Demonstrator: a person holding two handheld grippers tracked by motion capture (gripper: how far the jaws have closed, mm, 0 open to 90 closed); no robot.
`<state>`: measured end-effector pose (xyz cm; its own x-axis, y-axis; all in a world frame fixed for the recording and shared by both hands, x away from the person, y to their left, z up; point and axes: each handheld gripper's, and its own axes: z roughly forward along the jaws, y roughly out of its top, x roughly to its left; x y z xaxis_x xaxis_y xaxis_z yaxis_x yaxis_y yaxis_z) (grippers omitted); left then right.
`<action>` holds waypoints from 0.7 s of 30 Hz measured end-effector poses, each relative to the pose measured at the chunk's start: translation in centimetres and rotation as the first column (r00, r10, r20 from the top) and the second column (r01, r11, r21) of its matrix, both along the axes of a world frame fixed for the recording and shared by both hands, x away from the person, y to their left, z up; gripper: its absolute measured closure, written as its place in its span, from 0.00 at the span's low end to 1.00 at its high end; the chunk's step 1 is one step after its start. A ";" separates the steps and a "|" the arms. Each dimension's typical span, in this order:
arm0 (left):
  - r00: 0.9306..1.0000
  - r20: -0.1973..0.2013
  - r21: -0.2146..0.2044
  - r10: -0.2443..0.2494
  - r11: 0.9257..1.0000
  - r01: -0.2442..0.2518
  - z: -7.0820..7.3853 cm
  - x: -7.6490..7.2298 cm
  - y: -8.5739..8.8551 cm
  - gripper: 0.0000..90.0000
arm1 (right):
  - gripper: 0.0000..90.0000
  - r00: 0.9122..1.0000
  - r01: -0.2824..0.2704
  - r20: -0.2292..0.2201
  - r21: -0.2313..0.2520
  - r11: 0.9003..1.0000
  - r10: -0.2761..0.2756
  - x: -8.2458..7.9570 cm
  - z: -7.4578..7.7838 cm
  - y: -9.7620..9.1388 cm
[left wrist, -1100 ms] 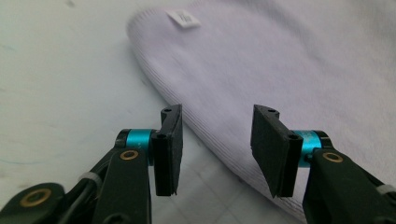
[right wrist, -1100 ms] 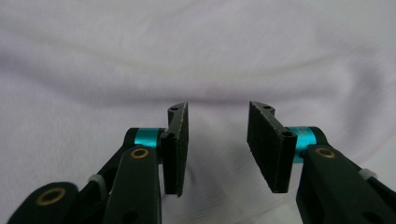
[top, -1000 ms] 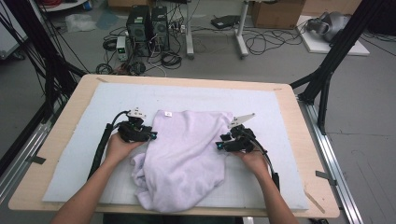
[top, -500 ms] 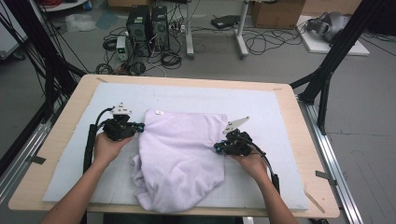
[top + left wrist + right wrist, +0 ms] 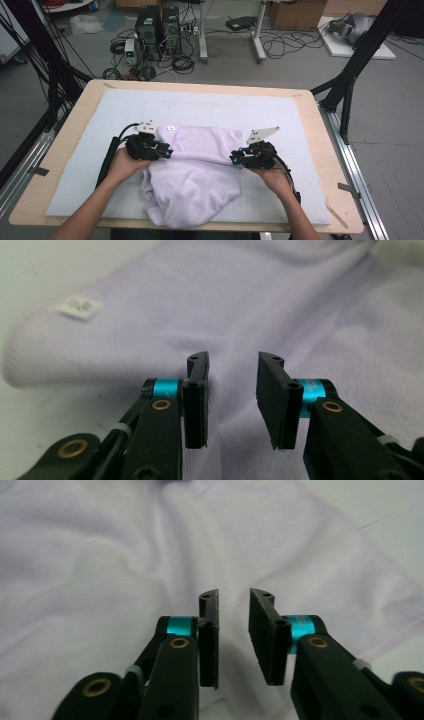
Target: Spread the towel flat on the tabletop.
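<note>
A pale lilac towel (image 5: 195,170) lies rumpled on the light mat (image 5: 210,107), with a small white label (image 5: 170,128) at its far left corner. My left gripper (image 5: 167,151) rests at the towel's left edge, pointing inward. In the left gripper view its jaws (image 5: 233,362) have just been opening and stand apart over the cloth (image 5: 250,300), pinching nothing. My right gripper (image 5: 234,159) sits at the towel's right edge, facing the left one. Its jaws (image 5: 234,595) have also just been opening, with only towel (image 5: 100,555) lying beneath the gap.
The mat covers a wooden table (image 5: 82,100). Black frame posts (image 5: 350,75) stand at both far corners. Computer towers (image 5: 157,30) and tangled cables lie on the floor beyond the far edge.
The left gripper swung out to the left, spreading the towel's top edge, then came back onto the cloth. The right gripper shifted only slightly. The towel's top edge now lies straighter.
</note>
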<state>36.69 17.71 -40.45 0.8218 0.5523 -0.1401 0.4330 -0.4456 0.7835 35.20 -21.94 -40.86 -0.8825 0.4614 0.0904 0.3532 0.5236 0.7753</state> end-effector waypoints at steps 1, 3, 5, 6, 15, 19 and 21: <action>1.000 0.005 -0.015 0.019 1.000 -0.019 0.3 0.2 0.6 0.74 | 0.80 1.000 0.009 0.009 0.008 1.000 -0.010 0.3 0.1 -0.1; 0.998 0.024 -0.052 0.062 0.997 -0.060 0.7 0.5 2.0 0.83 | 0.78 0.999 0.037 0.029 -0.002 0.999 -0.036 1.2 0.3 -0.1; 0.991 0.037 -0.059 0.127 0.990 -0.125 0.8 0.9 3.1 0.92 | 0.78 0.997 0.064 0.041 -0.002 0.998 -0.064 2.2 0.3 -0.2; 0.988 0.033 -0.060 0.153 0.987 -0.151 0.6 1.1 3.4 0.94 | 0.78 0.996 0.079 0.047 -0.001 0.997 -0.079 2.6 0.2 -0.2; 0.984 0.006 0.024 0.180 0.983 -0.180 -2.6 3.1 1.4 0.84 | 0.73 0.985 0.174 0.015 -0.062 0.983 -0.173 5.5 -2.7 -0.4; 0.986 -0.032 0.010 0.164 0.986 -0.163 -3.9 3.7 -0.1 0.79 | 0.71 0.983 0.183 -0.014 -0.076 0.980 -0.185 6.0 -3.6 -0.5; 0.986 -0.032 -0.006 0.164 0.986 -0.165 -4.1 3.8 -0.5 0.79 | 0.71 0.983 0.181 -0.006 -0.078 0.980 -0.182 6.0 -3.6 -0.4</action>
